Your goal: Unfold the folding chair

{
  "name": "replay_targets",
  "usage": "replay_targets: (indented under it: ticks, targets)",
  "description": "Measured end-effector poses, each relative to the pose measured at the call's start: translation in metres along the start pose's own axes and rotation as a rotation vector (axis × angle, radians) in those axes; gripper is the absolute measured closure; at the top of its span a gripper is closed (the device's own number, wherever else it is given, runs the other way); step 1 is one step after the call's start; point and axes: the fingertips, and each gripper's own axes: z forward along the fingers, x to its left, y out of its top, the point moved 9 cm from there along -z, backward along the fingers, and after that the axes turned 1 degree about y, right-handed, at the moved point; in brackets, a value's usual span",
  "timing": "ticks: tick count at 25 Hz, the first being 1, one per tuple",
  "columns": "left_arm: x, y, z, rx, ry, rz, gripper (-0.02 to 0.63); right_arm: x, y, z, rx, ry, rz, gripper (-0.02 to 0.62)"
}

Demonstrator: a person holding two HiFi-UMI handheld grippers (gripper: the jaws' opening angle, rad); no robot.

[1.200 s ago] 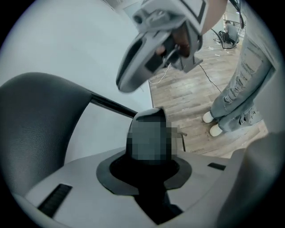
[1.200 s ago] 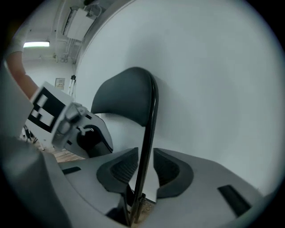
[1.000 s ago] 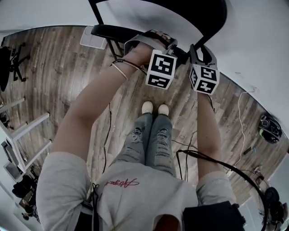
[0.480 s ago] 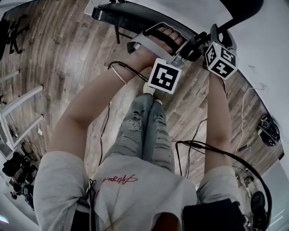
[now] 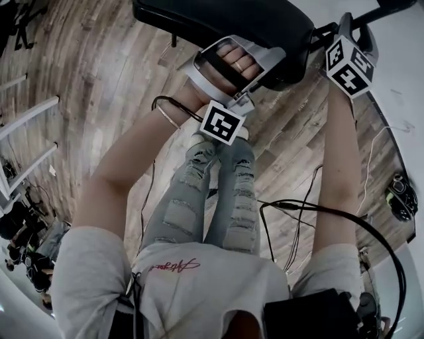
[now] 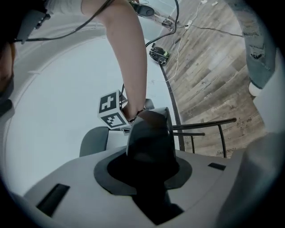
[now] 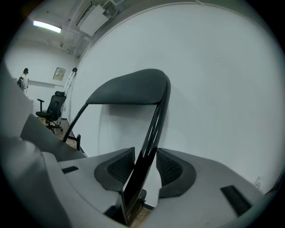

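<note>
Since a second ago, the seat of the black folding chair has been swung out from a thin edge-on strip into a broad dark slab across the top of the head view. The left hand-held gripper has been carried along with it, and the right hand-held gripper has been shifted toward the upper right corner.

The left hand-held gripper is seen part-way closed, with its jaws clamped on the rounded front edge of the seat. In its own view that dark edge fills the gap between the jaws. Beyond it, thin black chair legs are seen against the wooden floor, and the other gripper's marker cube is seen beside the person's forearm.

The right hand-held gripper is seen closed on a glossy black frame tube, which is pinched between the two ribbed pads. The tube rises at a slant to the curved backrest.

The chair is placed on the floor against a white wall, directly in front of the person's feet. A black cable is looped over the floor to the right of the person's legs. An office chair is visible far off at the left of the right gripper view.
</note>
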Motion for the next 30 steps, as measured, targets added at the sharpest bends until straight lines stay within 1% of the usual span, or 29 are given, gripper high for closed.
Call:
replay_targets:
  ticks: [3,5,8,11,15,16,18,20,23,25,27,30]
  targets:
    - [-0.024,0.002,-0.014,-0.008,0.086,-0.001,0.477,0.008,-0.010,-0.001,-0.055,-0.041,-0.022,0.454]
    - [-0.041,0.006,-0.024,-0.025,0.147,0.007,0.477,0.009,-0.015,-0.005,-0.090,-0.077,-0.014,0.454]
    - [-0.081,0.014,-0.044,-0.031,0.229,0.025,0.471,0.013,-0.028,-0.017,-0.126,-0.117,-0.006,0.454]
    - [-0.116,0.015,-0.062,-0.028,0.281,0.038,0.453,0.024,-0.043,-0.030,-0.174,-0.135,-0.050,0.454]
    - [-0.139,0.016,-0.077,-0.029,0.352,0.044,0.451,0.045,-0.063,-0.068,-0.277,-0.184,-0.127,0.454]
    - [-0.142,0.015,-0.078,-0.027,0.366,0.051,0.451,0.051,-0.068,-0.082,-0.309,-0.199,-0.137,0.454]
    - [-0.147,0.013,-0.077,-0.028,0.385,0.058,0.449,0.062,-0.078,-0.116,-0.358,-0.213,-0.121,0.454]
    - [-0.150,0.015,-0.079,-0.030,0.398,0.055,0.443,0.080,-0.090,-0.155,-0.368,-0.183,-0.095,0.454]
    - [-0.161,0.016,-0.088,-0.031,0.419,0.058,0.440,0.118,-0.121,-0.213,-0.335,-0.102,-0.085,0.464]
    - [-0.183,0.018,-0.100,-0.029,0.432,0.063,0.439,0.148,-0.153,-0.247,-0.304,-0.028,-0.092,0.558]
    - [-0.202,0.018,-0.110,-0.022,0.441,0.064,0.434,0.174,-0.176,-0.268,-0.289,0.032,-0.113,0.569]
    - [-0.224,0.021,-0.121,-0.016,0.424,0.054,0.420,0.199,-0.199,-0.291,-0.257,0.065,-0.097,0.574]
